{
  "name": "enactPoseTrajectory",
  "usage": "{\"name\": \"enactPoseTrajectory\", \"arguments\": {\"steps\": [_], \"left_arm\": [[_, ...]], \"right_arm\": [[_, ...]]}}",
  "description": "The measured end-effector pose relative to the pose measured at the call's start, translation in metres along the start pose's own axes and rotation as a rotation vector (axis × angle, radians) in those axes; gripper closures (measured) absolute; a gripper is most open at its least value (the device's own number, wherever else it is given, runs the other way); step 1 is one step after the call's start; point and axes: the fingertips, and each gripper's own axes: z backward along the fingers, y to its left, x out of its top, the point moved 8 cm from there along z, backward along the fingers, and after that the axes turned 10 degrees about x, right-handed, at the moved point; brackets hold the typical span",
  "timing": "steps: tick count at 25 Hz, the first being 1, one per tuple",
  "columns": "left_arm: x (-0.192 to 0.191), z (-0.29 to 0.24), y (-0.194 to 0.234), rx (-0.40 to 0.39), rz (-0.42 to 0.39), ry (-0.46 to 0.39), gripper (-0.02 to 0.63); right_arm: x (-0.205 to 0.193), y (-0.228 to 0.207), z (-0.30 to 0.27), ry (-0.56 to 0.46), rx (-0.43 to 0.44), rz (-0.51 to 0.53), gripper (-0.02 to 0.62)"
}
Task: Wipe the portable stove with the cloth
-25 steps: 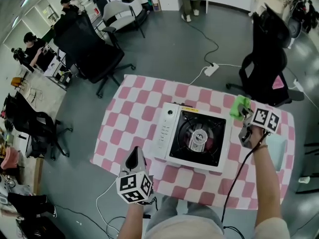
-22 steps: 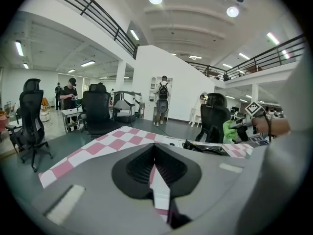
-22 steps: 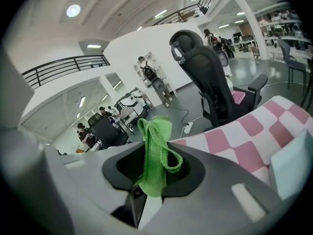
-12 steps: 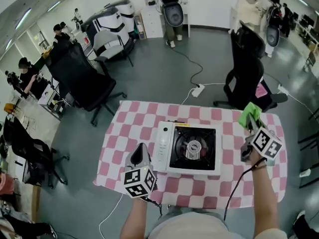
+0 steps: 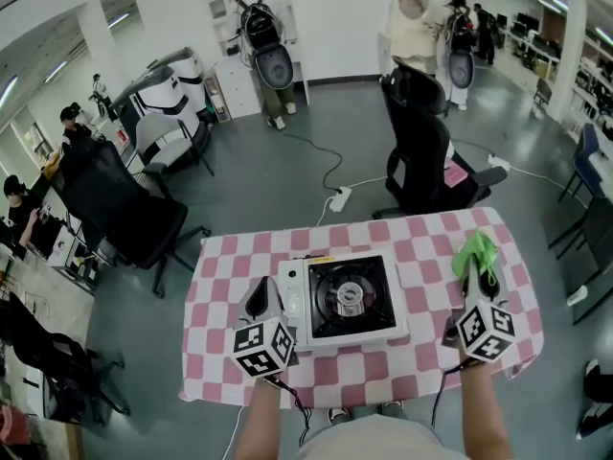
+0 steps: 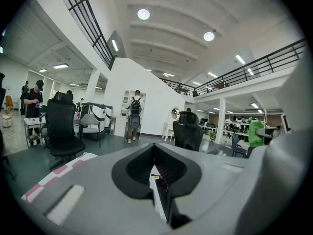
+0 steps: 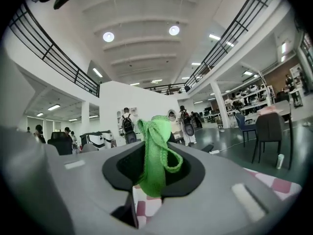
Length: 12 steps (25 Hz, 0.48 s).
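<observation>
The white portable stove point(image 5: 343, 301) with its black burner top sits in the middle of the pink checkered table point(image 5: 421, 242). A bright green cloth point(image 5: 476, 254) hangs from my right gripper point(image 5: 476, 274), which is shut on it and held above the table to the right of the stove. From the right gripper view the cloth point(image 7: 155, 153) stands up between the closed jaws. Left of the stove, my left gripper point(image 5: 259, 302) is shut and holds nothing; the stove's edge point(image 6: 157, 184) shows just past its jaws point(image 6: 155, 173).
A black office chair point(image 5: 426, 156) stands just behind the table's far edge. Another black chair point(image 5: 120, 214) is off to the left. A power strip point(image 5: 337, 199) and cables lie on the grey floor. People stand and sit further back.
The head view has tilted up, so the table now sits lower in the frame. My right gripper with the cloth has stayed to the right of the stove, and the left gripper stays at its left.
</observation>
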Motion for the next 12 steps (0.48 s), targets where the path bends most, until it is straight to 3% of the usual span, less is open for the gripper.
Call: {"name": "enactPoseTrajectory", "arguments": {"steps": [12], "left_arm": [[-0.002,0.015,-0.019,-0.027,0.055,-0.001,0.606]], "right_arm": [[0.013,-0.008,0.041,-0.024,-0.034,-0.021,0.498]]}}
